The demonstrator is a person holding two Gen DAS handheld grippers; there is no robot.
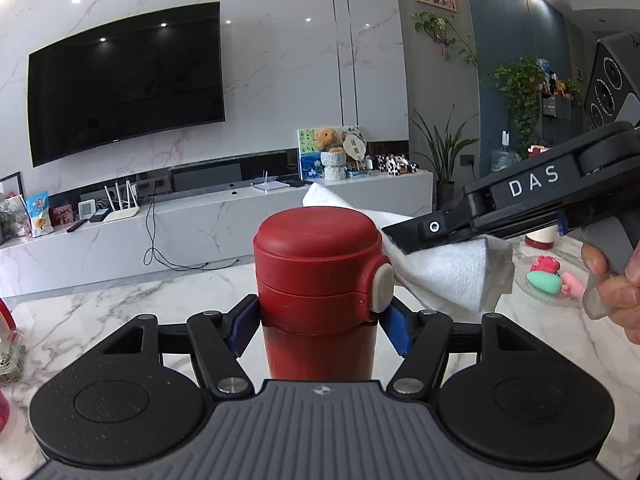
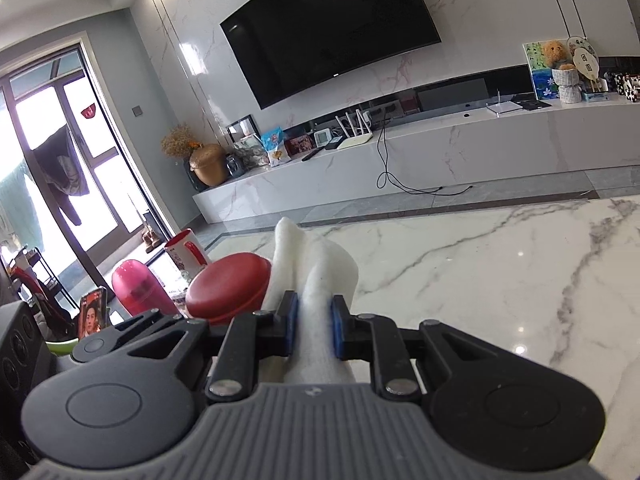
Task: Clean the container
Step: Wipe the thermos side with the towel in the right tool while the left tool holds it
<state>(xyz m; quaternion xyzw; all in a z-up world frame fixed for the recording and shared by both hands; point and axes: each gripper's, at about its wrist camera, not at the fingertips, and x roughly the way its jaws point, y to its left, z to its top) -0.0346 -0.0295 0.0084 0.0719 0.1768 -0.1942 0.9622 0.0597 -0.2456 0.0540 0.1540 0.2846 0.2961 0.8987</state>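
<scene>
- The red flask (image 1: pixel 318 280) stands upright on the marble counter (image 1: pixel 120 300), near centre, lid on.
- The left claw (image 1: pixel 318 330) is clamped around its body just under the lid.
- The right claw (image 2: pixel 314 328) pinches a white cloth (image 1: pixel 444 276), which touches the lid's right side by the button.
- Judged step: wiping the lid. Next, sweep the cloth around the lid while the flask is held steady.
</scene>
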